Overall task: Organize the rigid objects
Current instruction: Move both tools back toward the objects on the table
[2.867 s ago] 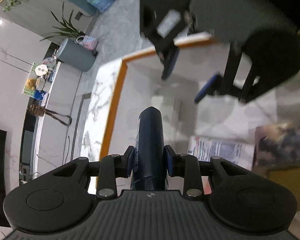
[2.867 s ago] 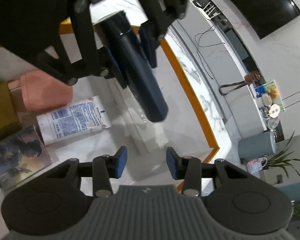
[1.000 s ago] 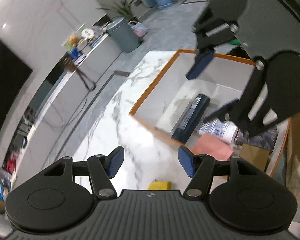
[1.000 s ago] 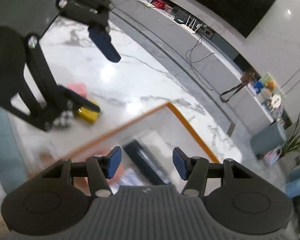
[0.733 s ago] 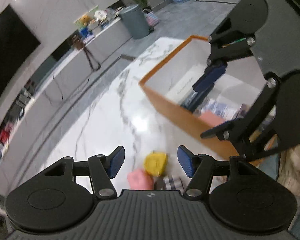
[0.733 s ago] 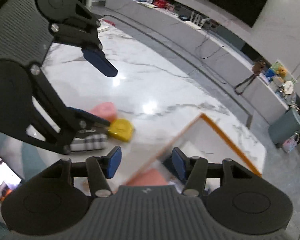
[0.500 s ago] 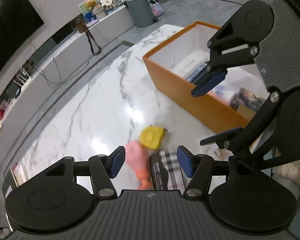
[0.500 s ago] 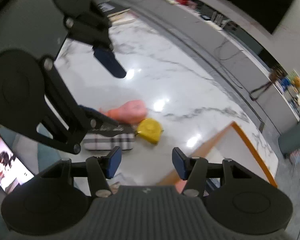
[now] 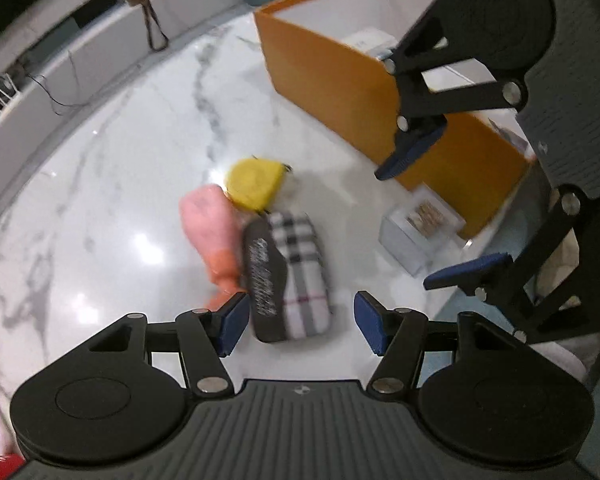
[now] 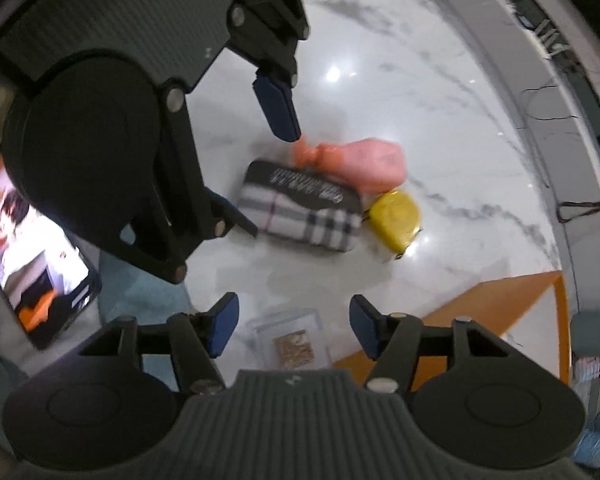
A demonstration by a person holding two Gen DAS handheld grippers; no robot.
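Now that you have left the bottle in the box (image 9: 340, 80) and swung both empty grippers over the table, left gripper (image 9: 296, 322) gaping above the plaid case (image 9: 300, 256), right gripper (image 10: 292, 326) just widened over the clear box (image 10: 292, 340), pick next.

No legible text anywhere.
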